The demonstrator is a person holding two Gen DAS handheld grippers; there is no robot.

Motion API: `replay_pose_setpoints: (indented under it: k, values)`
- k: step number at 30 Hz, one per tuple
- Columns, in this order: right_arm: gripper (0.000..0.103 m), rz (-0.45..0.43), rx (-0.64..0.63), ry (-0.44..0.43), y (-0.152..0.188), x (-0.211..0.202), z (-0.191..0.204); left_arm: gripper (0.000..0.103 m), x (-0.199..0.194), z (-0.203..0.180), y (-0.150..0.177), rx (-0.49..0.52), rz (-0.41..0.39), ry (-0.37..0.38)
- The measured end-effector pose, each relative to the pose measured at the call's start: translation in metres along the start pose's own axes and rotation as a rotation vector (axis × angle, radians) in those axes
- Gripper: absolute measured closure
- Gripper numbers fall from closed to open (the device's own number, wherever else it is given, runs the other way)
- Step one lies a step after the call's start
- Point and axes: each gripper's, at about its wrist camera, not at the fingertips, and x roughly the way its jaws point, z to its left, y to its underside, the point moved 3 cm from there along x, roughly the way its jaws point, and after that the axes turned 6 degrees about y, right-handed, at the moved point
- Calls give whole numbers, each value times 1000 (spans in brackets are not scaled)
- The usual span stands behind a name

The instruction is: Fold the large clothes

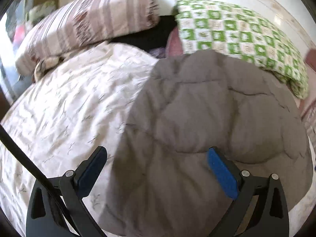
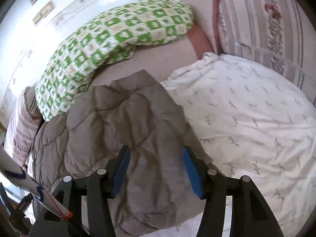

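Jacket, grey and quilted, lies crumpled on white duvet

In the left wrist view the striped pillow is smeared by motion, its pattern unreadable, and the clutter at the upper left edge is too blurred to name. A dark thing between that pillow and the green checked blanket is mostly covered. The grey quilted jacket runs out of view at the bottom edge. In the right wrist view its near edge is likewise cut off, and the framed pieces on the wall are too small to read.
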Motion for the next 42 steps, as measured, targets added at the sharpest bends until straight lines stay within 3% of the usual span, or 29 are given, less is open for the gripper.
replay_pose_setpoints:
  k: [2,7,9,11,14,17,20,21,23,26,32,36,42]
  values:
    - [71,56,25,20,4,16,-8,1,12,9,4,-37,51,8]
    - [71,130,52,1,12,38,-15,1,27,19,10,-116,119,75]
    - [71,105,27,21,10,31,-9,1,23,18,8,-102,100,57]
    - [71,4,-30,36,6,12,4,1,13,13,4,-86,59,32]
    - [61,-67,-131,-24,8,-7,34,1,-7,-5,-1,-18,-28,24]
    - [59,-45,-187,-92,21,-5,58,1,-18,-31,2,85,-72,24]
    - [58,10,-239,-109,38,9,75,1,-9,-49,15,138,-30,29]
    - [50,26,-249,-107,41,14,76,1,-6,-52,18,143,-26,14]
    - [45,57,-277,-90,50,23,79,1,-4,-57,23,164,-40,-21]
    - [45,36,-311,-54,54,20,85,1,-4,-60,25,184,-49,-41]
    - [45,-76,-396,-133,61,-15,119,1,-26,-71,25,194,-144,-85]
    - [45,-56,-465,-164,75,-15,140,1,-28,-89,33,259,-168,-88]
    - [42,-9,-520,-129,91,3,145,1,-16,-92,43,293,-161,-105]
